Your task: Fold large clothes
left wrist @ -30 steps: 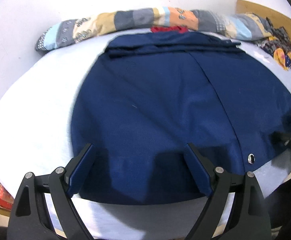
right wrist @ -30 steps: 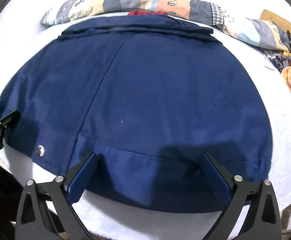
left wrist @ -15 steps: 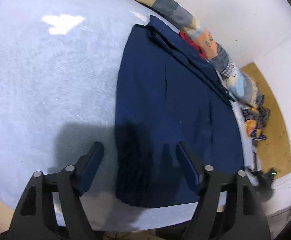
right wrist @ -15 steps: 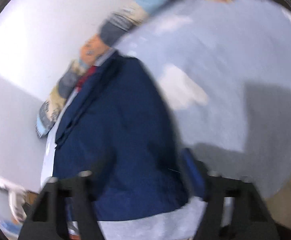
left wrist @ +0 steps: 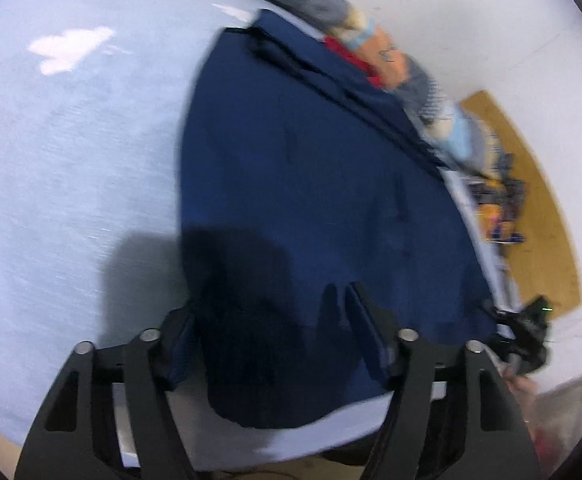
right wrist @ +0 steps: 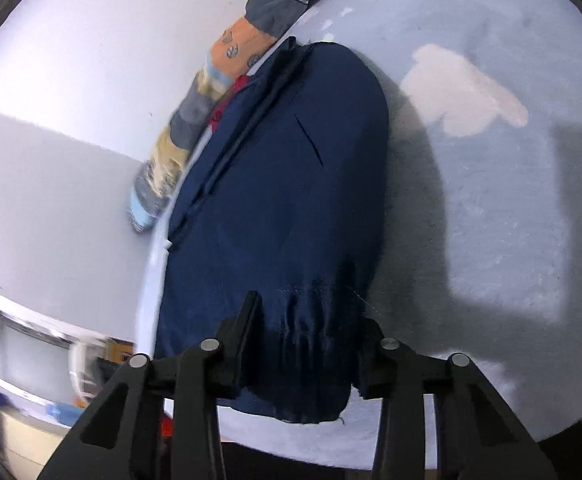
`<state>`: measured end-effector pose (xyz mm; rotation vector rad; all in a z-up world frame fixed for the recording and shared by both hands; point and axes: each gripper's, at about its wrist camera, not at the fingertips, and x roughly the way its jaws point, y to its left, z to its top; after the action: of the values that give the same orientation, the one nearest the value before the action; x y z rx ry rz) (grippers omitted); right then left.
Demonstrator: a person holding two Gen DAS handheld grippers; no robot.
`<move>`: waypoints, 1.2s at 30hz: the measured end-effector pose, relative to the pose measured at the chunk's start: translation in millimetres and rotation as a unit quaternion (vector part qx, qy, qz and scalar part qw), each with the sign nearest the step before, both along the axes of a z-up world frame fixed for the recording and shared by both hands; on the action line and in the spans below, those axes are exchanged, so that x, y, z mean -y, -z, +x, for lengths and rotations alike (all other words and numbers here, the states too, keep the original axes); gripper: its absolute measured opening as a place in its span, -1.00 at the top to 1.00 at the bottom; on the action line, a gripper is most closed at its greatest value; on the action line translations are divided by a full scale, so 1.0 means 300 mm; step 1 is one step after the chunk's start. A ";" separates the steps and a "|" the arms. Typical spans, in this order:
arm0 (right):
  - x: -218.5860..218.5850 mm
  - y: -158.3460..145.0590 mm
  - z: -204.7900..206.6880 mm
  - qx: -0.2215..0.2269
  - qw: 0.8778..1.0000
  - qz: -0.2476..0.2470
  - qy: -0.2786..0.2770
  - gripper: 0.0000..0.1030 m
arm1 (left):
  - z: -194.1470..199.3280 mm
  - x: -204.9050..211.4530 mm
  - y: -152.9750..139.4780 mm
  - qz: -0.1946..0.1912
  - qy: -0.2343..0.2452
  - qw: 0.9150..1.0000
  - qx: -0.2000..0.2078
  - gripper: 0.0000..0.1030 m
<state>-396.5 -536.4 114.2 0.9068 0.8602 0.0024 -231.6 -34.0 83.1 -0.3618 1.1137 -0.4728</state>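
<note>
1. Pale blue fleecy bed cover point(left wrist: 71, 168), napped, with worn whitish patches; white wall behind it. Landmark for everything below: the navy garment point(left wrist: 311, 200) lying flat on that cover.
2. Navy garment: dense woven cloth, matte, seamed down its length, folded collar band at the far end. A patchwork roll point(right wrist: 195, 92) of quilted squares lies just beyond the collar, with a bit of red fabric point(right wrist: 227, 100) between the two.
3. Left gripper point(left wrist: 271, 344): at the garment's near hem corner, jaws closing with the hem edge between them. Blur and shadow hide the pads; cannot tell whether they press yet.
4. Right gripper point(right wrist: 307, 344): at the opposite near corner of the garment, jaws closing, and cloth is bunched into vertical pleats between the fingers. Reads as a pinch already biting.
5. A second hand-held rig and a fingertip show just off the garment's far side in the left view.
6. Risks, as I judge them:
   - the pleated bunch could give an uneven hold, so the hem may skew when lifted;
   - the left jaw may catch only the top layer, or the cover's nap along with it;
   - unequal grips would twist the fold line.
</note>
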 end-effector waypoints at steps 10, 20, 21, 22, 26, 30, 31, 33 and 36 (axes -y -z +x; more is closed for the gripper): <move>-0.010 0.013 0.036 -0.004 0.999 -0.036 0.007 0.60 | -0.021 0.043 -0.001 0.014 -0.001 0.999 0.046 0.63; -0.007 -0.149 -0.084 0.110 0.994 -0.011 0.019 0.73 | -0.098 -0.008 -0.108 -0.023 -0.012 0.995 0.093 0.66; -0.003 -0.155 -0.096 0.116 0.993 -0.007 0.019 0.73 | -0.110 -0.009 -0.119 -0.019 -0.013 0.995 0.097 0.66; 0.001 -0.161 -0.112 0.121 0.992 -0.003 0.018 0.79 | -0.122 -0.014 -0.129 -0.020 -0.011 0.995 0.099 0.66; -0.015 -0.186 -0.163 0.131 0.991 -0.001 0.001 0.80 | -0.166 -0.052 -0.145 -0.021 -0.008 0.995 0.092 0.66; -0.022 -0.168 -0.170 0.086 0.996 -0.028 0.002 0.78 | -0.142 -0.061 -0.104 0.002 -0.022 0.998 0.059 0.53; -0.011 -0.150 -0.163 0.068 0.997 -0.024 0.002 0.67 | -0.133 -0.059 -0.090 0.012 -0.027 0.998 0.051 0.53; -0.006 -0.129 -0.140 0.040 0.999 -0.026 0.009 0.56 | -0.112 -0.056 -0.057 0.023 -0.032 0.999 0.025 0.26; 0.011 -0.088 -0.119 -0.003 0.999 -0.042 0.019 0.01 | -0.083 -0.055 -0.029 0.048 -0.057 0.997 -0.001 -0.35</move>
<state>-432.3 -539.6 140.5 0.8444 0.8417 -0.0686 -256.4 -17.4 91.6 -0.3400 1.1067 -0.3166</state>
